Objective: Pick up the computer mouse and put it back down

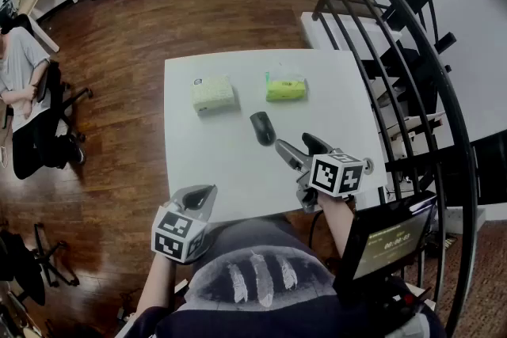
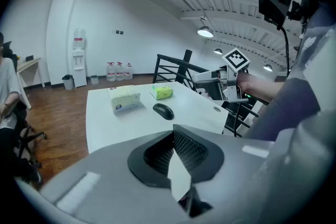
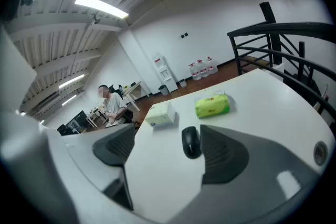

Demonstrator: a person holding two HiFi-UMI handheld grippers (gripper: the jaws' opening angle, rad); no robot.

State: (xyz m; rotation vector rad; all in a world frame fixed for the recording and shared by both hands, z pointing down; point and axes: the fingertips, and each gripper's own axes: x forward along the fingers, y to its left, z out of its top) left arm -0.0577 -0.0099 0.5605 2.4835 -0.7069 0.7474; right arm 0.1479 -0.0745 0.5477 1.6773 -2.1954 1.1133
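A black computer mouse (image 1: 263, 128) lies on the white table (image 1: 206, 162), just past the middle. My right gripper (image 1: 295, 143) hovers a little short of it and to its right, open, with nothing between its pads. In the right gripper view the mouse (image 3: 190, 142) shows ahead between the two spread jaws, close to the right one, untouched by my right gripper (image 3: 168, 136). My left gripper (image 1: 206, 192) sits at the table's front edge, shut and empty. From the left gripper view the mouse (image 2: 163, 110) lies well ahead of my left gripper (image 2: 173, 134).
A pale tissue pack (image 1: 212, 93) and a green tissue pack (image 1: 286, 88) lie beyond the mouse. A black stair railing (image 1: 372, 28) curves along the table's right side. A small screen (image 1: 388, 241) stands at the near right. A person (image 1: 20, 83) sits far left.
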